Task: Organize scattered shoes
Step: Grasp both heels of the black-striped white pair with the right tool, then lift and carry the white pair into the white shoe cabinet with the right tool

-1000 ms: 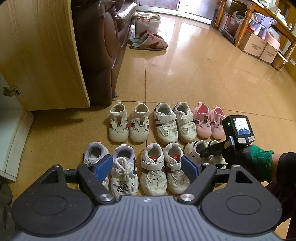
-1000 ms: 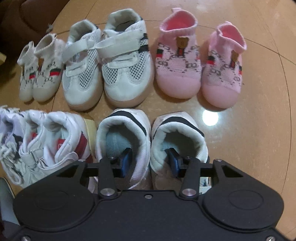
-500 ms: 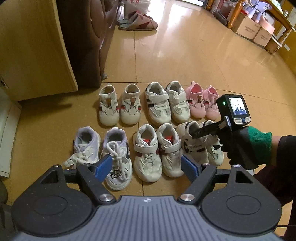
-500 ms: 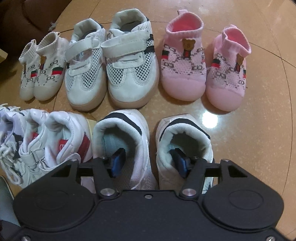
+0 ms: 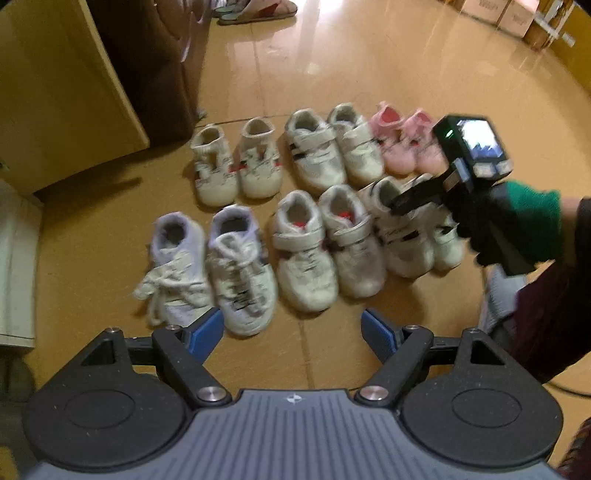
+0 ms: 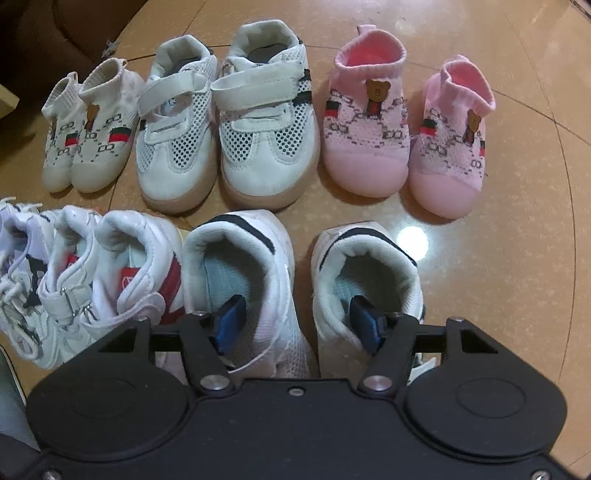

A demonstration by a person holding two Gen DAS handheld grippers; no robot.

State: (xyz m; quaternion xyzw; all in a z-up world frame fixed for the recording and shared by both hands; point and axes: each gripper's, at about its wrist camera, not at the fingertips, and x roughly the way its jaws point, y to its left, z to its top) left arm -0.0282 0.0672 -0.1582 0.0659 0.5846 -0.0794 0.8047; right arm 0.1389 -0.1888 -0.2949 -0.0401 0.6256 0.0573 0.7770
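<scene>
Right wrist view: white pair with dark heel stripes (image 6: 303, 273) on the tan floor (image 6: 498, 258), heels nearest the camera, right end of the near row. Right gripper (image 6: 297, 319) spread wide above that pair, grasping nothing: one blue pad (image 6: 229, 320) over the opening of the left shoe, the other over the opening of the right shoe; whether the pads touch the linings, cannot tell. Just left, white strap shoes with red patches (image 6: 110, 280), pressed against the striped pair. Further left, at the frame edge, a laced white shoe (image 6: 14, 280), partly cut off. Far row, left to right: cream sock shoes with red-green bands (image 6: 88, 133), white mesh pair with wide straps (image 6: 229, 125), pink sock shoes with bear badges (image 6: 406, 125). Pink pair slightly apart from each other, toes toward the camera.

Left wrist view, blurred: two rows of shoes, three pairs each. Laced white pair (image 5: 210, 266) at the left end of the near row, loose laces trailing on the floor. Left gripper (image 5: 291, 330) spread open and holding nothing, above bare floor just short of the near row. Right gripper seen from the side, held in a gloved hand (image 5: 509, 229), fingers reaching down over the striped pair. Beyond the shoes, a wooden cabinet panel (image 5: 62, 96) and a dark brown sofa (image 5: 159, 62) at upper left; slippers (image 5: 255, 9) at the top edge.
</scene>
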